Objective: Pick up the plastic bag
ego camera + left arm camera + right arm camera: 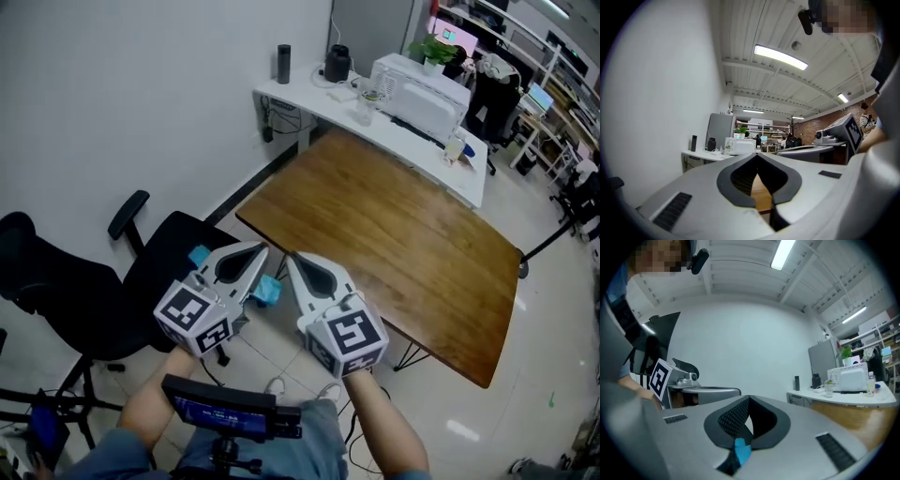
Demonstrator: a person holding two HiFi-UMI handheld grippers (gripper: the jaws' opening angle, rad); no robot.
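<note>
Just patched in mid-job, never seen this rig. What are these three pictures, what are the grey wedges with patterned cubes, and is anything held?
No robot arm: a person holds a two-jaw tool in each hand. The head view looks down from the person's head at the left gripper and right gripper, each with a marker cube, above a black chair. Ahead is a wooden table with nothing on it. The other two pictures come from a camera on each gripper, looking along its jaws. Both pairs of jaws are together, gripping nothing; a small blue bit shows at the base of the right ones, and I cannot tell what it is. No plastic bag shows anywhere.
</note>
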